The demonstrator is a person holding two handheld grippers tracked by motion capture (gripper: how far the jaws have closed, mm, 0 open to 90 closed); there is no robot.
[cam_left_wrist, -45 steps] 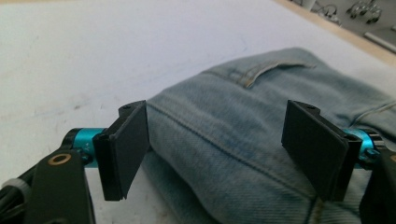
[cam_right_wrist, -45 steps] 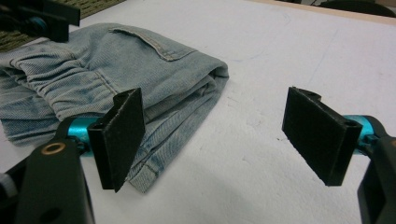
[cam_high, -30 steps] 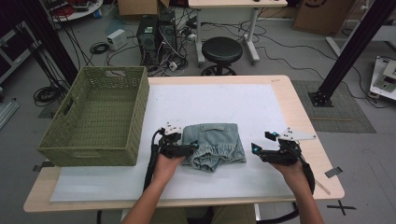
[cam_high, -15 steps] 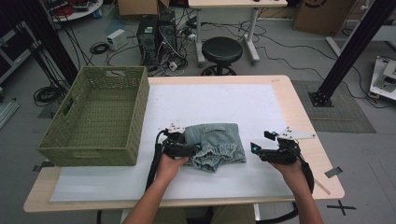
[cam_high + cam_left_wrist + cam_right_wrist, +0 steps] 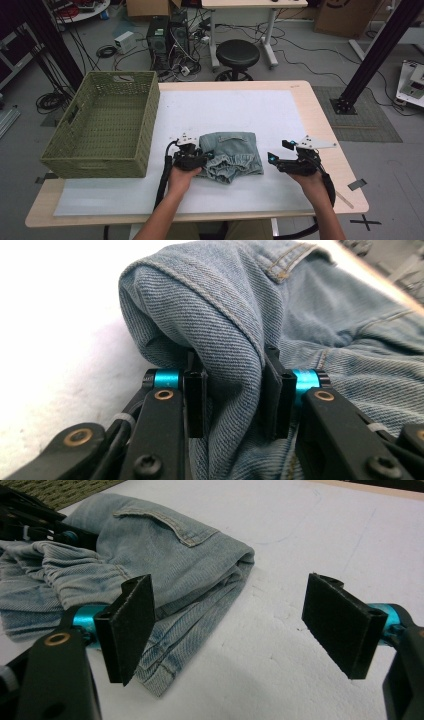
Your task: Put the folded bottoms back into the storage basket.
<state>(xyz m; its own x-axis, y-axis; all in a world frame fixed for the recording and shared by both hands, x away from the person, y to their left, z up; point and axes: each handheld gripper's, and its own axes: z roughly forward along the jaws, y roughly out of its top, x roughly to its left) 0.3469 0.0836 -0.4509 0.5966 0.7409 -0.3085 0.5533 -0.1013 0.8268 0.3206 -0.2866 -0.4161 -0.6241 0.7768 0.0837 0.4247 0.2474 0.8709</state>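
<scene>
faded blue denim garment (image 5: 231,155), olive woven basket (image 5: 102,125)

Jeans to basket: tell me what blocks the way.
Nothing visible does. The left gripper has just been closing and now pinches a fold of the jeans. Bare white mat lies between them and the basket, whose near wall they must clear.

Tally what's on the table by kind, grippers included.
Folded denim garment: 1
Green woven basket: 1
White mat: 1
Grippers: 2, the left gripper shut on the denim, the right gripper open
Total: 5
</scene>
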